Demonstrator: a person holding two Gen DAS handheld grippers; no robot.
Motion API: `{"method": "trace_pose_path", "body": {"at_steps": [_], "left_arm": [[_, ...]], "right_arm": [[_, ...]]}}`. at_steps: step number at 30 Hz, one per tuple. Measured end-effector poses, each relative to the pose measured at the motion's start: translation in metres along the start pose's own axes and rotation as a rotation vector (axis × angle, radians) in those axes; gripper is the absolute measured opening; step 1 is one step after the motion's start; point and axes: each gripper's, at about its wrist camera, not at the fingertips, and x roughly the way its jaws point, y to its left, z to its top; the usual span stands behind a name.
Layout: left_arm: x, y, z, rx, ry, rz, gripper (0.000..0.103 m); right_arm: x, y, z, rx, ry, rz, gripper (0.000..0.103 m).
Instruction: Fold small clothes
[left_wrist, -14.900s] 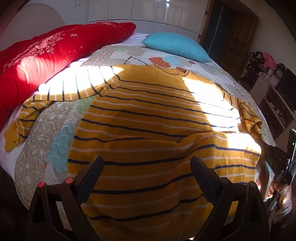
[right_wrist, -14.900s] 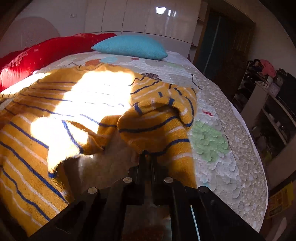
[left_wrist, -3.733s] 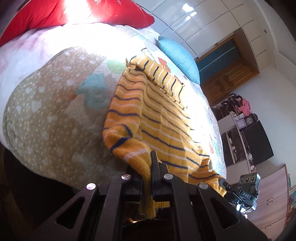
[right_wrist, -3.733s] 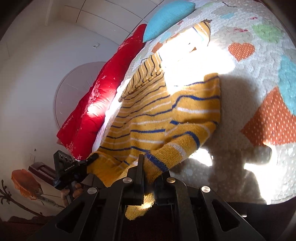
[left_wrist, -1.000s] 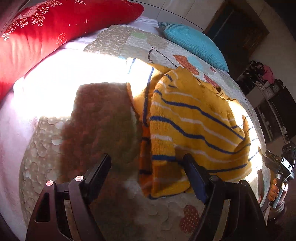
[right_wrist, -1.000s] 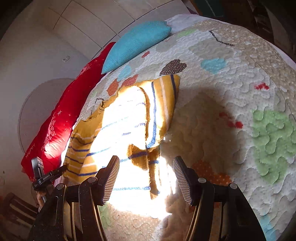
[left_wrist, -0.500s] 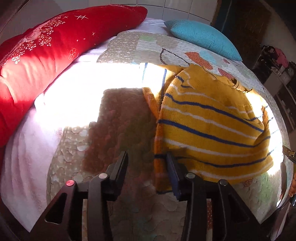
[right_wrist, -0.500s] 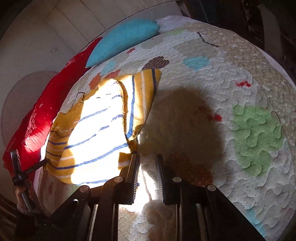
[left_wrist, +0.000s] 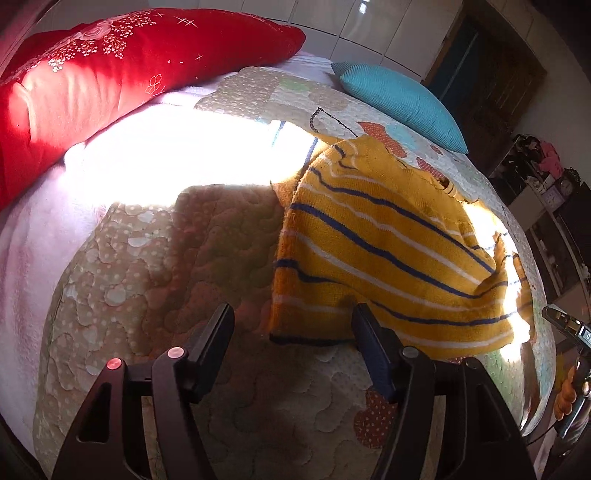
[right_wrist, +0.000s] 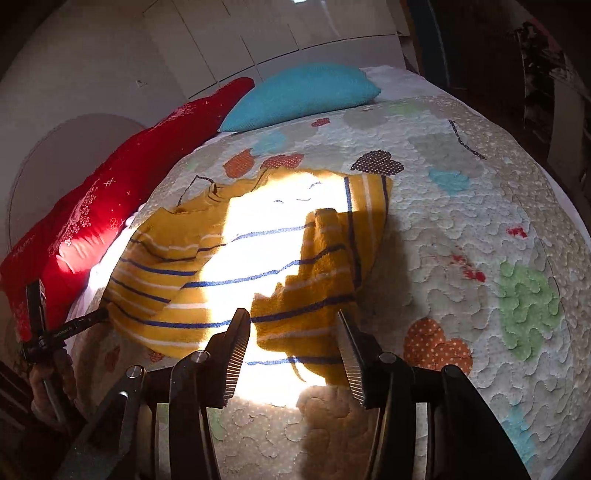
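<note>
Sweater (left_wrist: 376, 258) now lying folded on quilt (left_wrist: 155, 258), near bed edge. Both grippers just let go: left gripper (left_wrist: 291, 343) and right gripper (right_wrist: 291, 354) jaws spread wide, holding nothing, after being nearly closed half a second back. Fold looks basically done, maybe one tidy-up left.

Hard sunlight burns out a white patch on the quilt (left_wrist: 192, 155) and another on the sweater (right_wrist: 258, 236) — detail is lost there. Deep, sharp-edged shadows cover the near bedding. Frame corners go black, and straight lines bow strongly — focus is otherwise crisp.
</note>
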Motion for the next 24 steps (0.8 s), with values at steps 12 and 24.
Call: {"method": "trace_pose_path", "body": {"at_steps": [12, 24], "left_arm": [[-0.017, 0.009, -0.021, -0.122, -0.079, -0.049, 0.079], [-0.083, 0.078, -0.068, -0.263, -0.133, -0.04, 0.079]], "right_arm": [[0.053, 0.124, -0.008, -0.302, 0.089, 0.075, 0.059], [0.148, 0.303, -0.083, -0.913, 0.06, -0.134, 0.058]]}}
